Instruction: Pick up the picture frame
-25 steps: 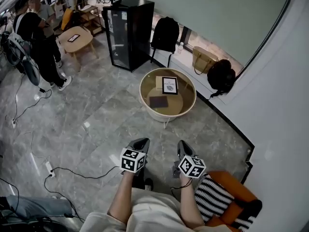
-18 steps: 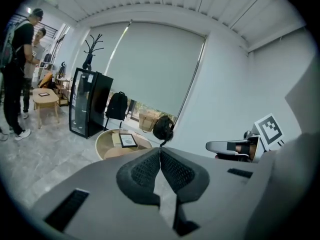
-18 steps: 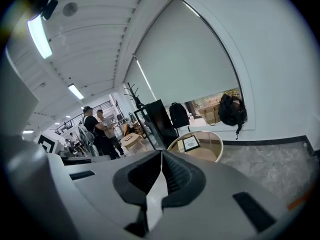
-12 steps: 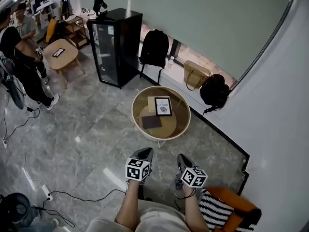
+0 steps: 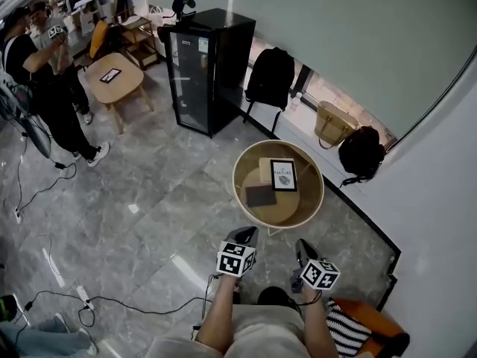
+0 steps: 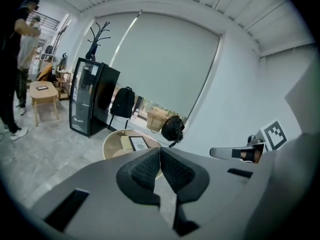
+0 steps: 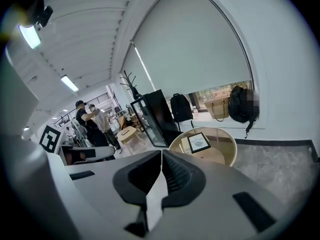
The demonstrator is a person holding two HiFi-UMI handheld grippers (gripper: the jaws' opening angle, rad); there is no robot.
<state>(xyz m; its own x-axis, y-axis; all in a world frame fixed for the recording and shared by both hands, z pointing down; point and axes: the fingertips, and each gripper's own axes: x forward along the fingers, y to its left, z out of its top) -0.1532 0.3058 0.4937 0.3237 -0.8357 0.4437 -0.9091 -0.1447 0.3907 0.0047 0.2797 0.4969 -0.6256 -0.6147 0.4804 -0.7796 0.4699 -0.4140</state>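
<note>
The black-edged picture frame (image 5: pixel 283 175) with a white print lies on a round wooden table (image 5: pixel 246 162), next to a dark flat book (image 5: pixel 261 195). Both grippers hover over the floor just short of the table's near rim, pointing at it. My left gripper (image 5: pixel 244 235) is shut and empty, and so is my right gripper (image 5: pixel 302 246). In the left gripper view the jaws (image 6: pixel 160 151) meet with the frame (image 6: pixel 138 143) far ahead. The right gripper view shows shut jaws (image 7: pixel 161 154) below the frame (image 7: pixel 198 142).
A black glass-door cabinet (image 5: pixel 205 66) stands behind the table to the left. A backpack on a chair (image 5: pixel 270 77), a tan bag (image 5: pixel 333 123) and a black bag (image 5: pixel 361 151) line the window. People (image 5: pixel 45 73) stand by a low wooden table (image 5: pixel 115 80). Cables (image 5: pixel 112 300) cross the floor.
Both grippers have travelled forward toward the round table, still shut. The table and frame now sit closer to the gripper tips.
</note>
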